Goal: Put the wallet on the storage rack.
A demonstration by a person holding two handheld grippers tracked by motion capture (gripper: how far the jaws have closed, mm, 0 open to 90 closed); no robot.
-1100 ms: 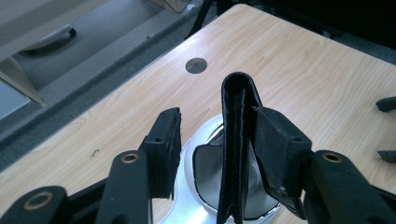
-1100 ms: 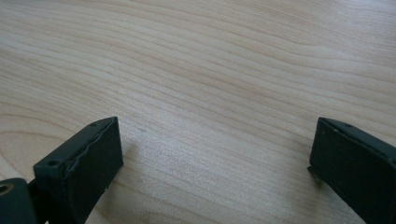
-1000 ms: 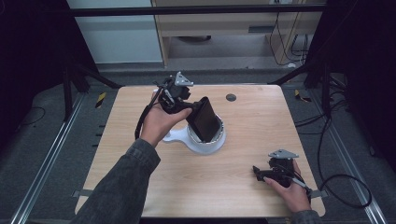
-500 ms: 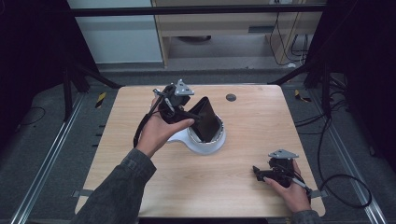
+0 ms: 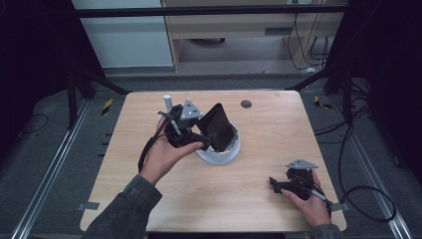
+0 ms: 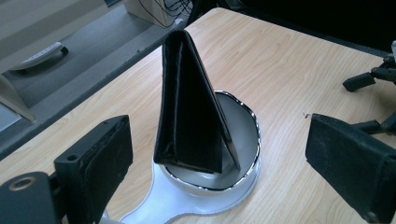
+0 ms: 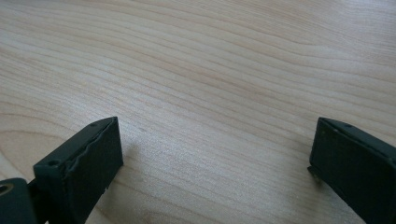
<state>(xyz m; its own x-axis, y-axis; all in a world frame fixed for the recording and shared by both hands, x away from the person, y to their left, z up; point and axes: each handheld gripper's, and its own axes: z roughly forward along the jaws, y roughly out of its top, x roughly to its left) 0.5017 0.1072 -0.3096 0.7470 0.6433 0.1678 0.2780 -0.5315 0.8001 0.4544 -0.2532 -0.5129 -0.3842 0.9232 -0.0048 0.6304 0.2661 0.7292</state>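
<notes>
Wallet placed in bowl; release done.
Black wallet (image 6: 189, 107) stands upright, leaning inside white bowl (image 6: 243, 135). L gripper (image 6: 219, 172) just opened, jaws clear, beside bowl. R gripper (image 7: 215, 163) open, idle, well apart. Left: withdraw.

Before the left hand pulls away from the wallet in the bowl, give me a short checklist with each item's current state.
1. Left gripper open, its jaws having just been opening, fingers clear of the wallet: ok.
2. Wallet stands on end in the white bowl, leaning on its rim: ok.
3. Wallet stable once left alone: cannot tell.
4. Bowl flat on the table: ok.
5. Right gripper open, nothing between its jaws, resting away from the bowl: ok.
</notes>
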